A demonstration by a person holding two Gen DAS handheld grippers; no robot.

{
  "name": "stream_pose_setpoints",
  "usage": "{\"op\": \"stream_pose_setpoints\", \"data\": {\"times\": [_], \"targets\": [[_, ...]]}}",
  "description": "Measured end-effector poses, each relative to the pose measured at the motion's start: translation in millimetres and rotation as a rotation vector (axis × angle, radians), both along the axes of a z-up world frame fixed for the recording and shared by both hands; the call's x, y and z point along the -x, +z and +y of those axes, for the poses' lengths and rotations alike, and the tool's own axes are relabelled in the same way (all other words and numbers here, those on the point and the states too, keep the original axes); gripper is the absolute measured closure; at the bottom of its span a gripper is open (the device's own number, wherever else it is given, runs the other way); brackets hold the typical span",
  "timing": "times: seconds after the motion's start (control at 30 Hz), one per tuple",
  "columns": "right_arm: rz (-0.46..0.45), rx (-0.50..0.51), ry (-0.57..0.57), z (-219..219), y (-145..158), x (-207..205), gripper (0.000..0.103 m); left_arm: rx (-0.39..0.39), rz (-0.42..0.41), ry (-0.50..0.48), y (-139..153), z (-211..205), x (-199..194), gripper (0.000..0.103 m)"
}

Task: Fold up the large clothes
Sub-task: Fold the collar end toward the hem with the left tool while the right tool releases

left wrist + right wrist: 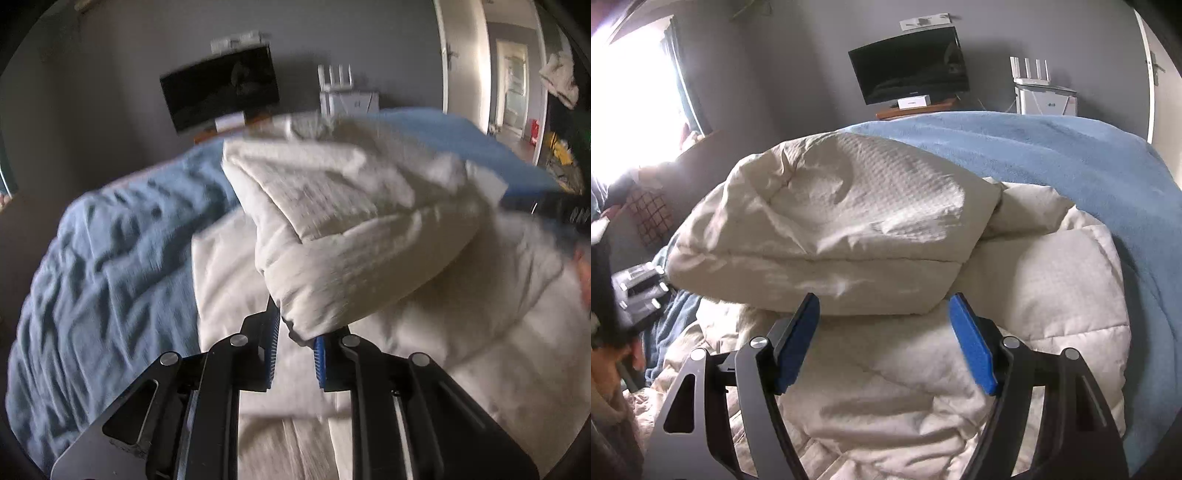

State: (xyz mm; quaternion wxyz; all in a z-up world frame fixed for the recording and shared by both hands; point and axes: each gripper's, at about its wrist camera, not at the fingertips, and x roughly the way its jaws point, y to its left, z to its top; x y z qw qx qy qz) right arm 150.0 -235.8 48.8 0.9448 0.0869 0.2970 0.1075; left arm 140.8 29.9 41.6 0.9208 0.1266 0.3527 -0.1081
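Note:
A large cream quilted garment (354, 229) lies on a bed covered with a blue blanket (110, 258). My left gripper (295, 328) is shut on a padded fold of the garment and holds that fold lifted above the rest. In the right wrist view the same cream garment (849, 221) shows as a thick folded bundle lying over its lower layers. My right gripper (884, 306) is open, its blue pads (971, 347) apart just in front of the bundle's near edge, holding nothing.
The blue blanket (1071, 166) covers the bed behind and to the right. A dark TV (908, 62) and a white router (1034, 85) stand against the grey wall. A bright window (631, 99) is at left, an open doorway (509, 81) at right.

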Motion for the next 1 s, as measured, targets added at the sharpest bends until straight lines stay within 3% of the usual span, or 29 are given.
{"op": "stream_pose_setpoints", "data": {"times": [0.1,0.2,0.3,0.37,0.43,0.47,0.57,0.7,0.73,0.87,1.0], "targets": [[-0.015,0.03,-0.028,12.4,2.7,-1.9,0.034,-0.012,0.018,0.003,-18.2,2.2,-4.7,0.086],[-0.019,-0.004,-0.037,26.4,2.5,-14.7,0.034,0.006,0.019,-0.004,-22.7,4.7,-9.8,0.083],[0.036,0.003,-0.043,42.0,-7.4,-36.8,0.034,0.074,0.046,-0.007,-25.1,12.7,-11.4,0.07],[0.059,0.003,-0.06,49.7,-12.2,-43.2,0.034,0.121,0.054,-0.019,-22.3,13.9,-6.8,0.032],[0.055,0.004,-0.059,54.3,-13.5,-41.2,0.034,0.141,0.03,-0.039,-15.7,13.9,0.6,0.011],[0.048,0.014,-0.06,54.5,-12.0,-39.1,0.034,0.146,0.024,-0.054,-12.9,11.3,6.0,0.009],[0.014,0.011,-0.064,46.1,-4.2,-28.8,0.034,0.147,-0.007,-0.108,-4.1,3.6,14.2,0.009],[-0.013,0.01,-0.089,32.5,0.8,-24.8,0.035,0.23,-0.119,-0.133,22.7,-3.6,11.4,0.009],[-0.017,0.01,-0.092,31.0,0.9,-26.7,0.039,0.243,-0.146,-0.116,28.7,-5.0,5.6,0.011],[0.006,0.05,-0.068,36.5,-10.2,-40.9,0.055,0.26,-0.085,-0.089,21.7,-9.9,-25.3,0.055],[0.032,0.091,-0.033,47.1,-21.9,-49.9,0.056,0.259,0.038,-0.018,-15.8,4.2,-48.8,0.059]]}}
